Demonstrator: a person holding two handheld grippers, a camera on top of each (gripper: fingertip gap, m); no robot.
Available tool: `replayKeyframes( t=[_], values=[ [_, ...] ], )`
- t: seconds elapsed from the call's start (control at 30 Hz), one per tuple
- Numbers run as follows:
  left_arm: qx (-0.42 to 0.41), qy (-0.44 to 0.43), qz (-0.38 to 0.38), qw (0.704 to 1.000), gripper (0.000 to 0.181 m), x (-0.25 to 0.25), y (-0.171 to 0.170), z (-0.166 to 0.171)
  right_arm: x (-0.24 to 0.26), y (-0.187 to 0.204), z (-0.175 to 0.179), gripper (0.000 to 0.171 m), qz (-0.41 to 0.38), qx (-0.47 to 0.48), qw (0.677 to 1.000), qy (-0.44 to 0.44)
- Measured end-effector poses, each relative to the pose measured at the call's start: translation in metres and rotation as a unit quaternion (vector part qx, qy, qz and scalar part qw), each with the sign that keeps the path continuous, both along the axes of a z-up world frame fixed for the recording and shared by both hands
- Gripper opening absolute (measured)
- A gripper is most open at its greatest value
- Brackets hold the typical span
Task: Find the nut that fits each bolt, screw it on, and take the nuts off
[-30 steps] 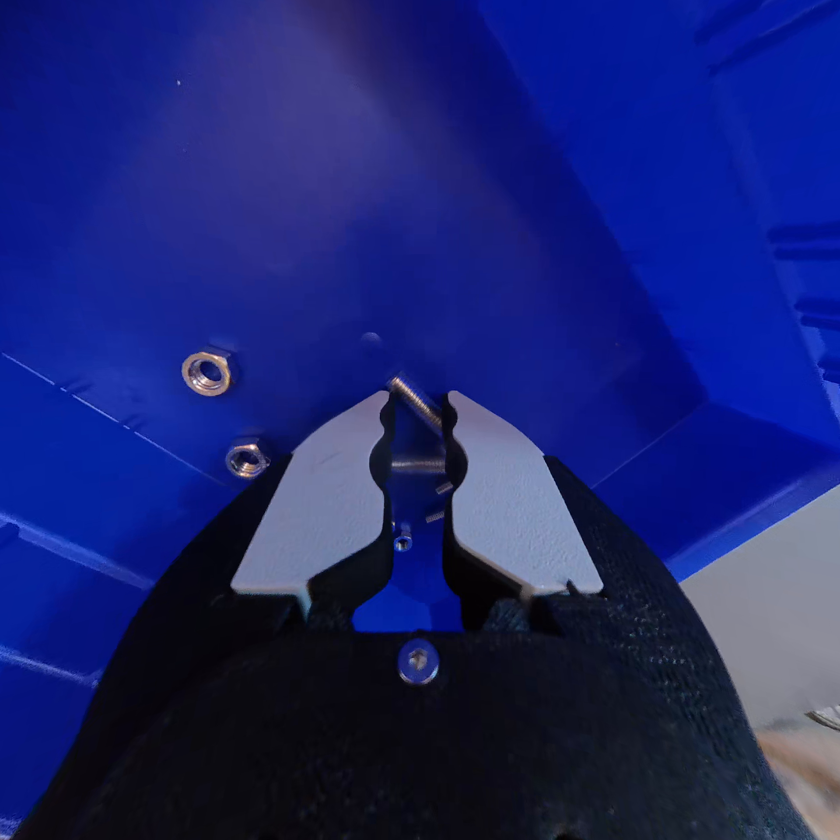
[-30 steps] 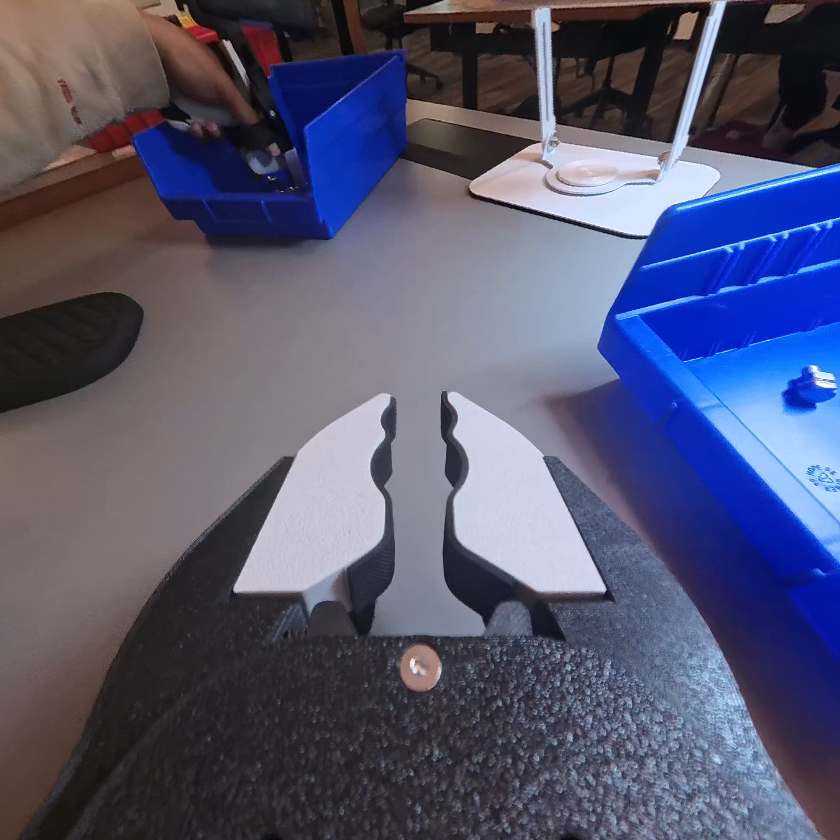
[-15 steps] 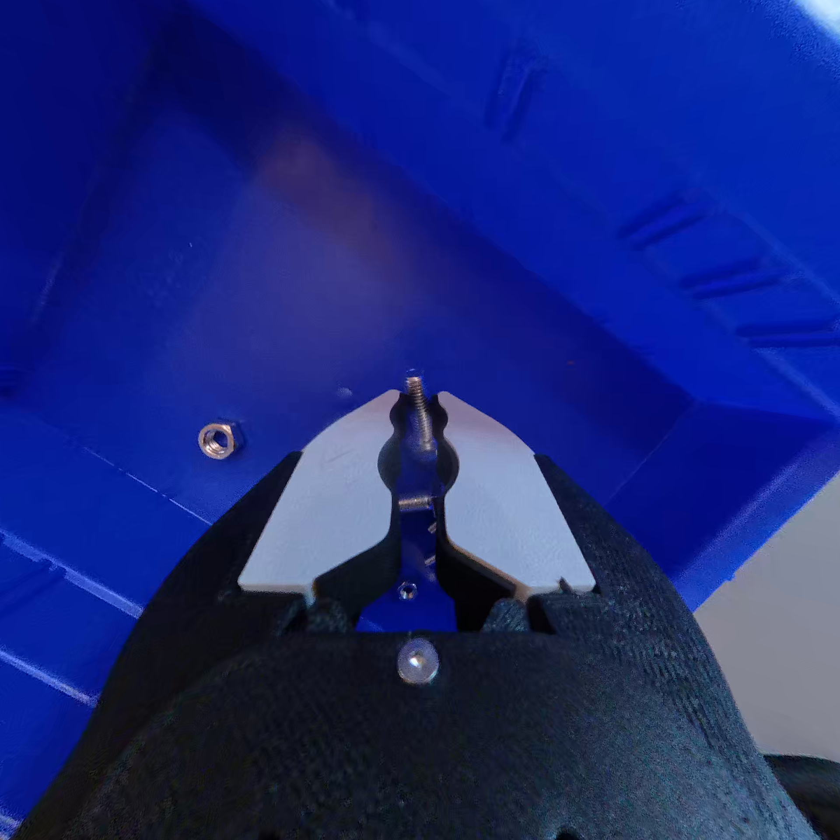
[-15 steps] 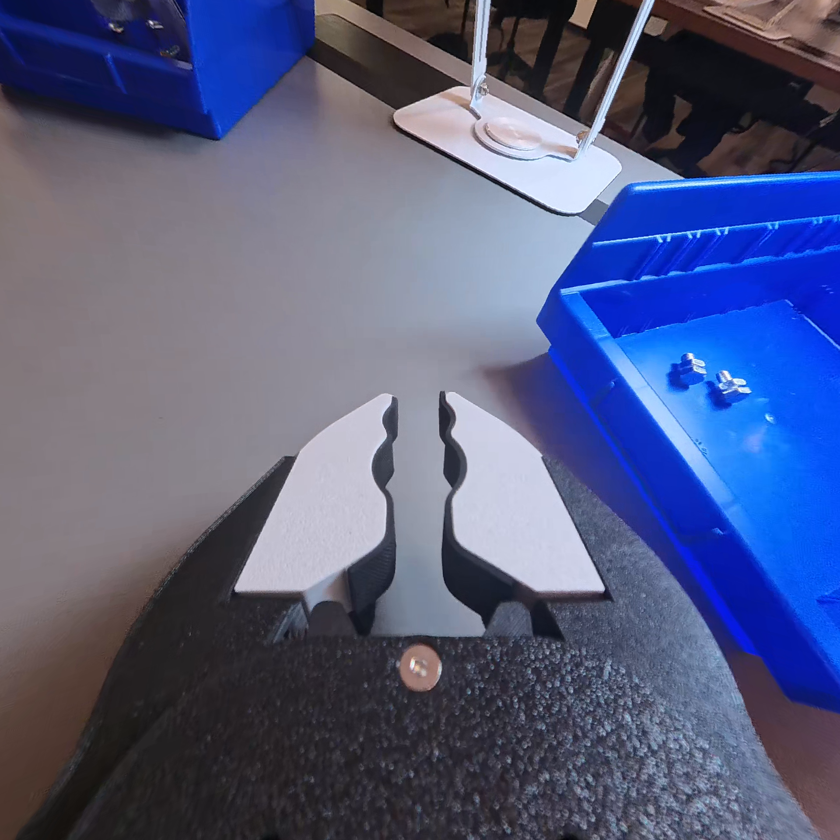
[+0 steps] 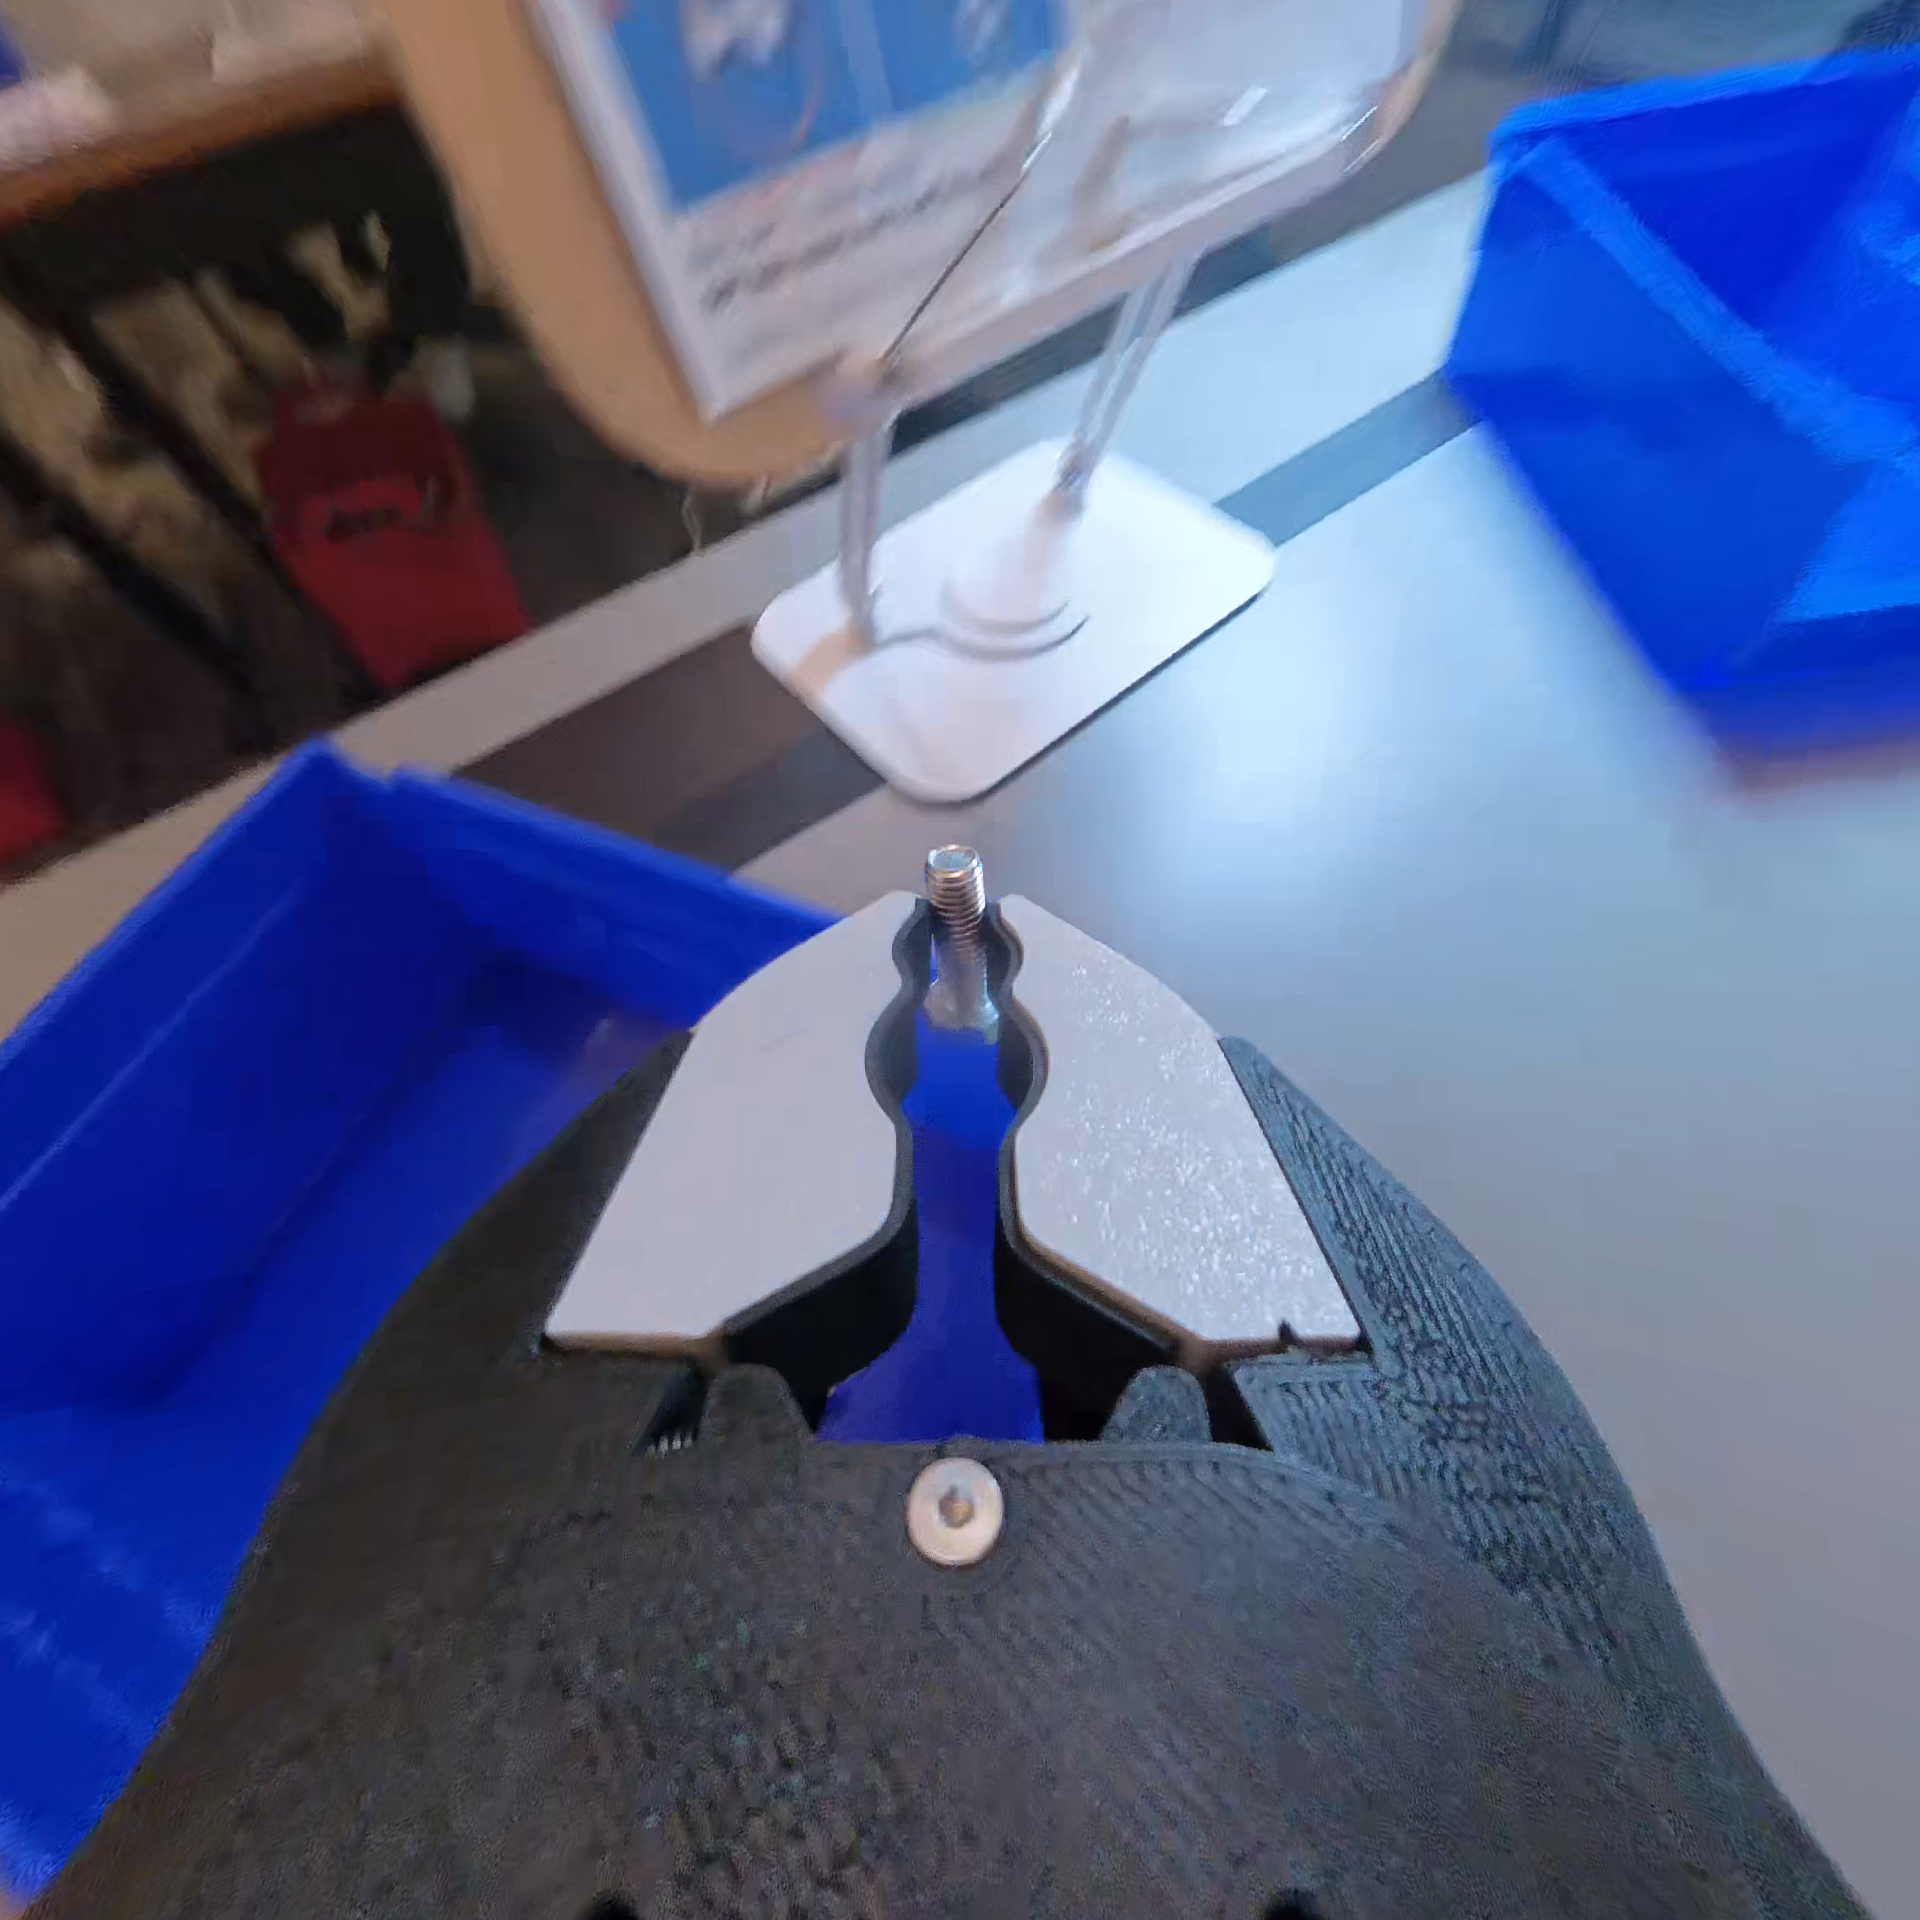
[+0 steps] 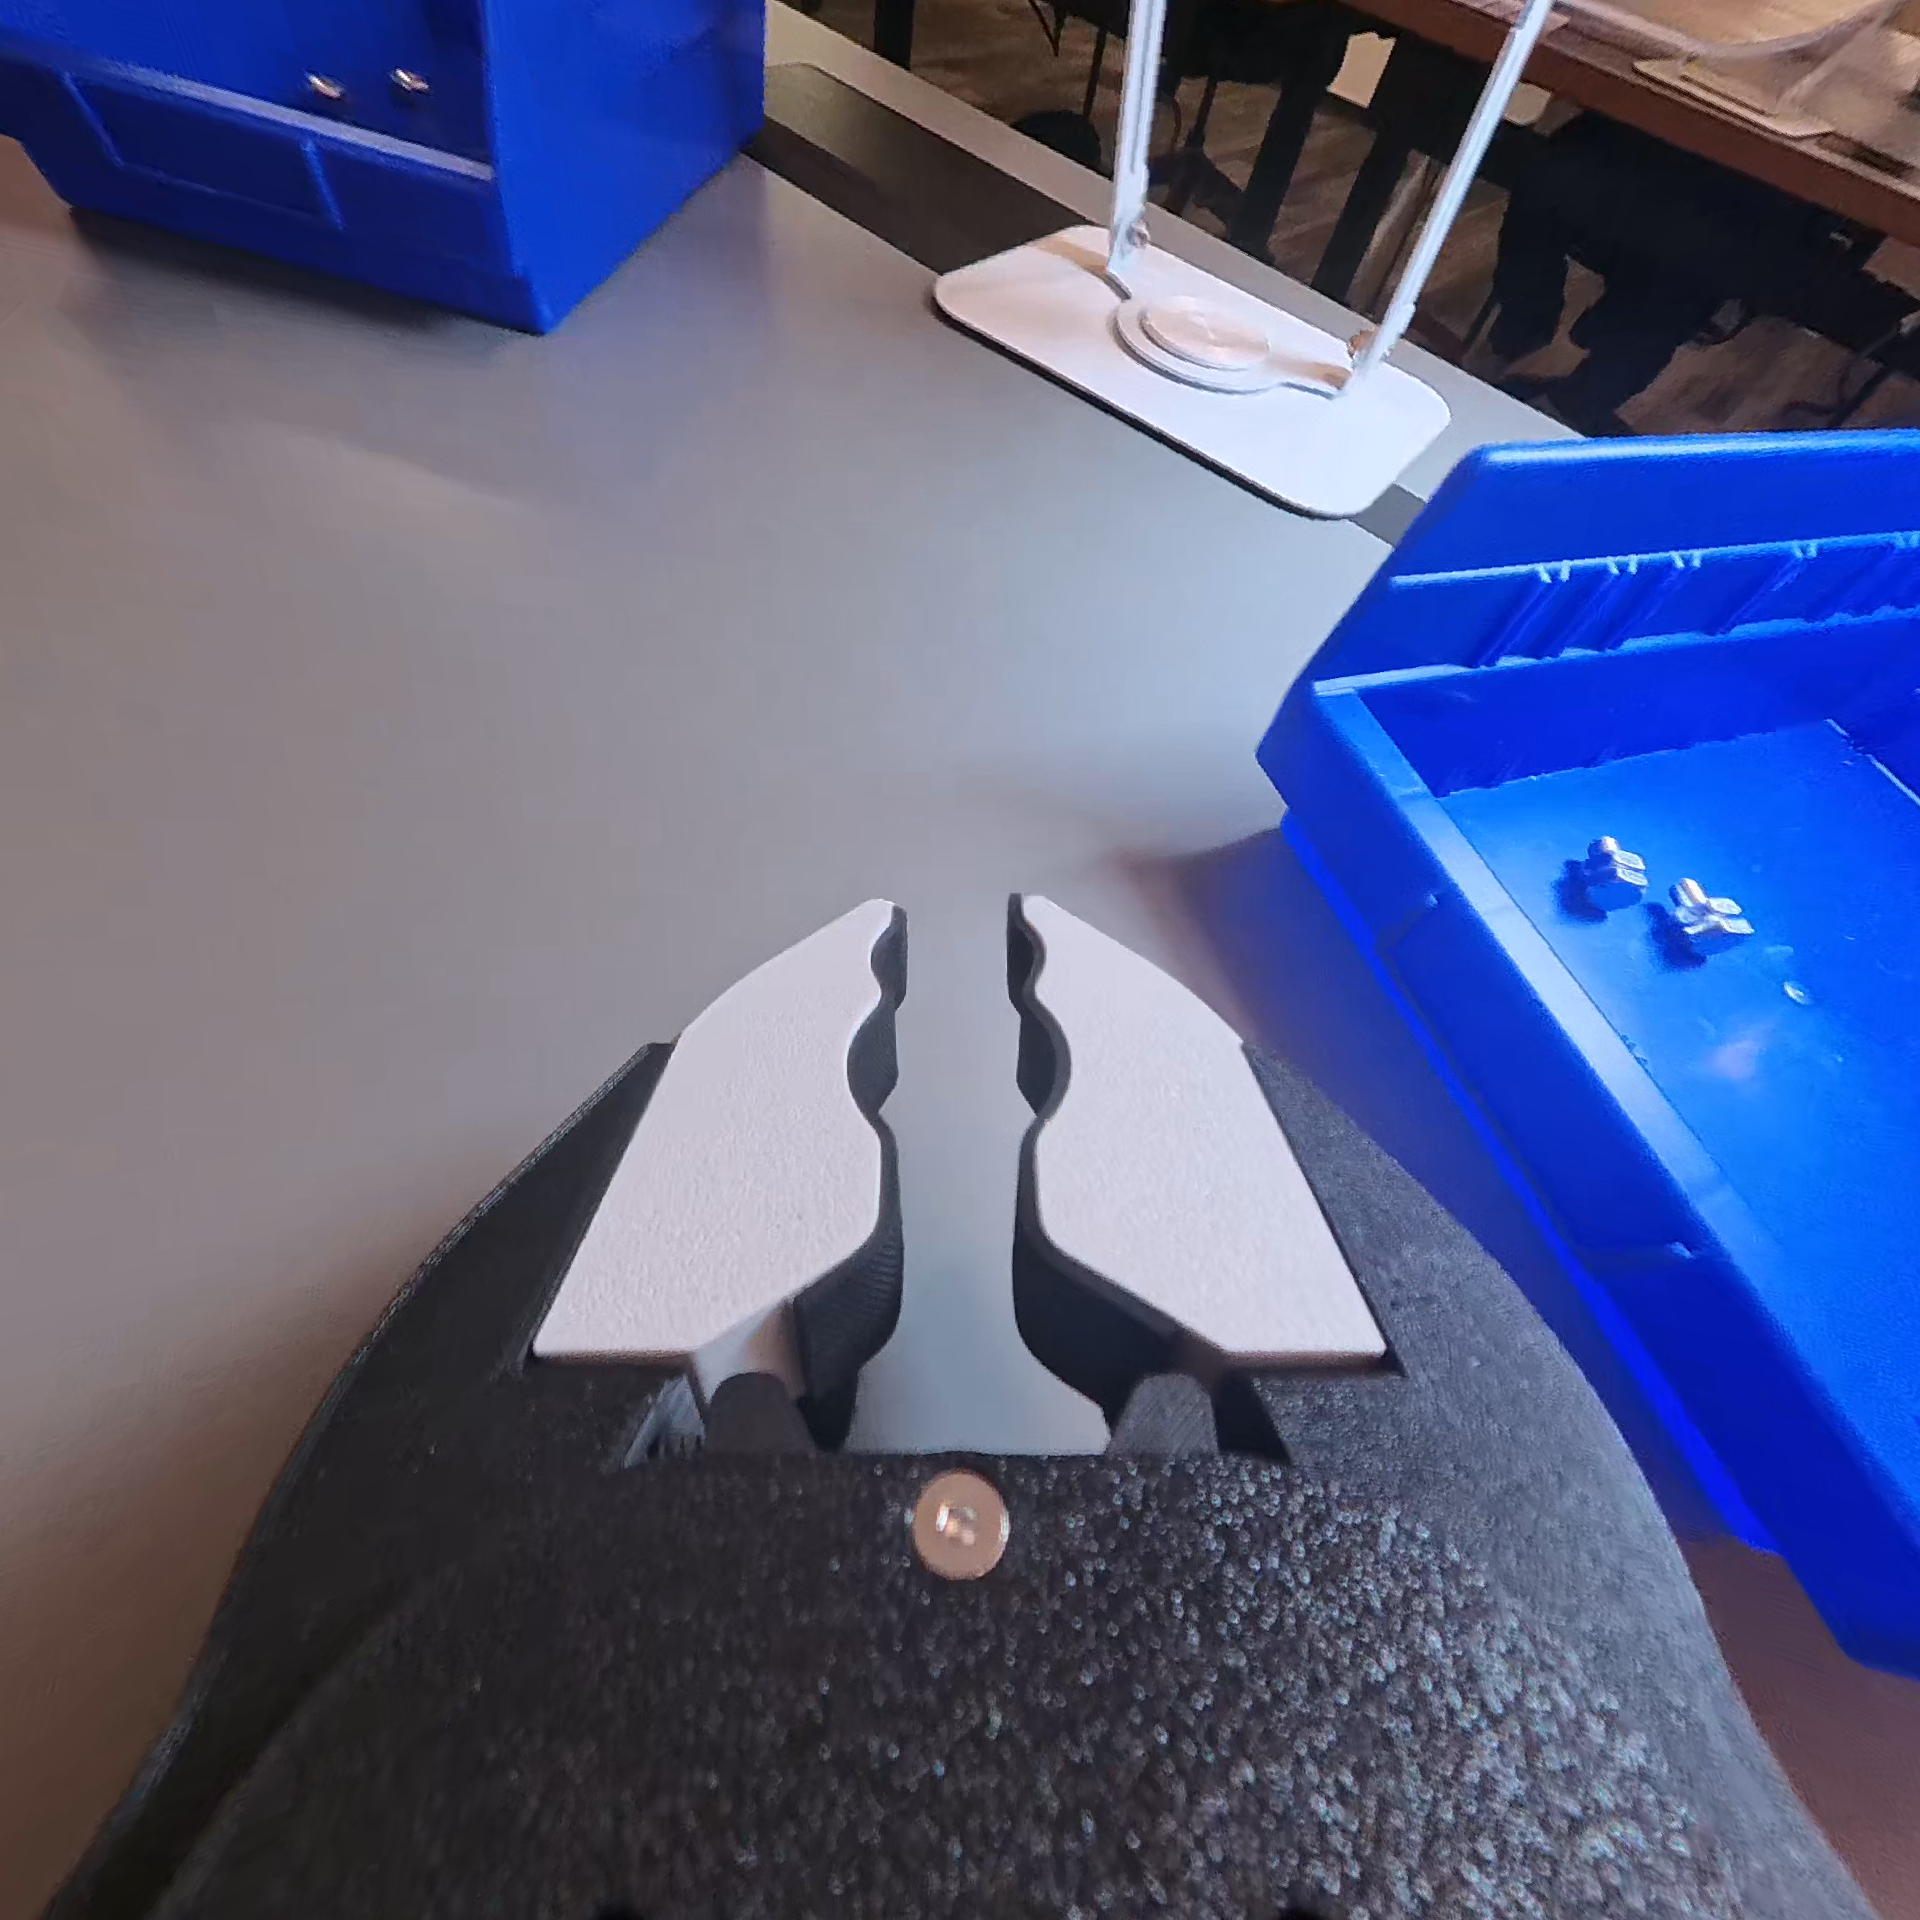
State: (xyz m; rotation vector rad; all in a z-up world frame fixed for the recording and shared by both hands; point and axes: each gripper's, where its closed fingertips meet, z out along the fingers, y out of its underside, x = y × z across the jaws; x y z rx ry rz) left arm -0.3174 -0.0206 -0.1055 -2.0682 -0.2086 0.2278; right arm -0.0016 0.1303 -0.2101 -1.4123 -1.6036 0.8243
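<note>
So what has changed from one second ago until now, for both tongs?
The left tongs closed on the bolt lying in the blue bin and lifted it out; they now hold it above the bin's edge, threaded end forward. The right tongs stayed open and empty, swinging toward the other blue bin holding two wing nuts.

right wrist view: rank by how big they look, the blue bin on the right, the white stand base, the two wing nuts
1. Blue bin, largest, though it is also nearer the camera.
2. White stand base, farther off.
3. The two wing nuts inside the bin, smallest; they look alike in size, so no order between them.
</note>
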Motion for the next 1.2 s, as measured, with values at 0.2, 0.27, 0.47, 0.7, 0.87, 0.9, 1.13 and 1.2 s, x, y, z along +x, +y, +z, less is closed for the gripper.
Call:
replayKeyframes(
  t=[0.2, 0.27, 0.47, 0.7, 0.87, 0.9, 1.13, 1.2],
  values=[
    [0.176, -0.002, -0.162, 0.971, 0.01, 0.137, 0.03, 0.055, -0.016, -0.043, 0.032, 0.026, 0.1, -0.063, 0.991, 0.062],
    [0.218, -0.009, -0.202, 0.955, 0.01, 0.178, 0.038, 0.062, -0.024, -0.062, 0.052, 0.029, 0.142, -0.093, 0.982, 0.086],
    [0.306, -0.038, -0.273, 0.911, 0.01, 0.249, 0.047, 0.057, -0.046, -0.112, 0.098, 0.043, 0.26, -0.187, 0.936, 0.147],
    [0.287, -0.058, -0.318, 0.902, 0.01, 0.27, 0.048, 0.017, -0.037, -0.134, 0.075, 0.035, 0.311, -0.216, 0.911, 0.164],
    [0.284, -0.061, -0.333, 0.897, 0.01, 0.286, 0.051, 0.0, -0.033, -0.145, 0.068, 0.034, 0.332, -0.218, 0.905, 0.152],
    [0.28, -0.062, -0.337, 0.897, 0.01, 0.289, 0.052, -0.002, -0.032, -0.146, 0.068, 0.031, 0.334, -0.219, 0.904, 0.152],
    [0.286, -0.069, -0.331, 0.897, 0.01, 0.291, 0.052, -0.004, -0.03, -0.14, 0.072, 0.0, 0.329, -0.219, 0.904, 0.167],
    [0.289, -0.072, -0.326, 0.897, 0.01, 0.288, 0.053, -0.004, -0.031, -0.138, 0.07, 0.009, 0.327, -0.224, 0.904, 0.163]
  ],
)
